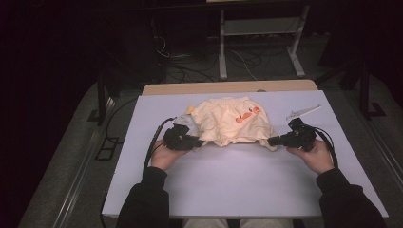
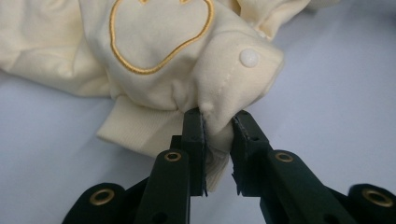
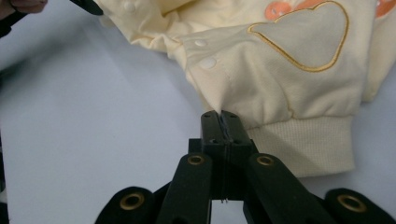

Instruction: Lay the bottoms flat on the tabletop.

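garment (image 1: 231, 121): pale yellow baby top, crumpled in a heap at the table's (image 1: 237, 185) far middle
details: orange print on top, gold-stitched heart outlines, white snaps, ribbed cuffs
left gripper (image 1: 196, 141): jaws clamped on a fold at the near left edge
right gripper (image 1: 272, 141): jaws pinched tight on fabric at the near right edge

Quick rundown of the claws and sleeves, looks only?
Both claws, left and right, are black, each with two flat-sided jaws on arms with brass-ringed rivets. A black cable trails from each. Sleeves are dark.
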`<action>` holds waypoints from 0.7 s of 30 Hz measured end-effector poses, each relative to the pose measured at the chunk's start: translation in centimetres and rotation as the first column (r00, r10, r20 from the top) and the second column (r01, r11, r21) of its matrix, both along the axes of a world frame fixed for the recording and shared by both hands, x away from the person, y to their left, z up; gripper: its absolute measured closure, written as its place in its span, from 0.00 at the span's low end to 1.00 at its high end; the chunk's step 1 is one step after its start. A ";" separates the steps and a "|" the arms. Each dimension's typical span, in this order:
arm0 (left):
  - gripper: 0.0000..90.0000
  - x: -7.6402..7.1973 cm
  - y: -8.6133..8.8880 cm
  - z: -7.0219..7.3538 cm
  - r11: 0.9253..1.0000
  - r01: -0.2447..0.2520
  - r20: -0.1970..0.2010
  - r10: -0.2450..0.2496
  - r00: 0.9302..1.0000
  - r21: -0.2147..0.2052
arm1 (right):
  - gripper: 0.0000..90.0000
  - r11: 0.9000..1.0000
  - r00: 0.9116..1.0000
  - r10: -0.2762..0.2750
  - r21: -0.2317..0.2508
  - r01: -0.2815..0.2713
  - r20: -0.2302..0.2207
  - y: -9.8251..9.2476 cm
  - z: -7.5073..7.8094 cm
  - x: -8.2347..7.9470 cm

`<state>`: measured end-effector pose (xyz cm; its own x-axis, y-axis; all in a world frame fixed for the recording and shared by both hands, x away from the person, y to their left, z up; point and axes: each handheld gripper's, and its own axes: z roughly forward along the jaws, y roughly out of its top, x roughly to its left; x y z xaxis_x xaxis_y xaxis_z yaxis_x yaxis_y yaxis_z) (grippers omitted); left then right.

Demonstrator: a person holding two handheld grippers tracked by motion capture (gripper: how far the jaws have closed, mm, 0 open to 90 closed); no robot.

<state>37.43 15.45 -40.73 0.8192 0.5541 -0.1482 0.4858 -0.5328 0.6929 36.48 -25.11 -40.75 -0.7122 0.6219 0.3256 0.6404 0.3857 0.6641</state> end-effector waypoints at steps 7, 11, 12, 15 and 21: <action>0.84 -1.9 -0.1 0.3 1.000 0.007 -0.031 -0.006 1.000 0.029 | 0.99 0.999 0.999 0.029 -0.017 -0.030 -0.018 0.7 0.3 -1.4; 0.84 -2.6 -0.5 0.3 0.998 0.020 -0.103 -0.014 0.995 0.059 | 0.99 0.998 0.998 0.047 -0.027 -0.048 -0.041 1.3 0.2 -2.2; 0.84 -2.7 -0.6 0.3 0.998 0.022 -0.124 -0.015 0.992 0.059 | 0.99 0.998 0.998 0.053 -0.030 -0.054 -0.047 1.4 0.2 -2.4; 0.84 -3.2 -0.8 0.1 0.999 0.027 -0.178 -0.018 0.984 0.047 | 0.99 0.997 0.995 0.066 -0.037 -0.069 -0.068 1.8 0.0 -2.9; 0.84 -4.2 -1.7 -0.2 0.997 0.051 -0.214 -0.037 0.976 0.057 | 0.99 0.993 0.988 0.105 -0.051 -0.111 -0.110 3.0 -0.6 -3.6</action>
<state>33.22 13.75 -40.97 0.7963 0.5319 -0.2881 0.5936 -0.5957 0.5411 32.92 -22.11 -41.33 -0.7389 0.5631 0.3700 0.6593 0.4912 0.5692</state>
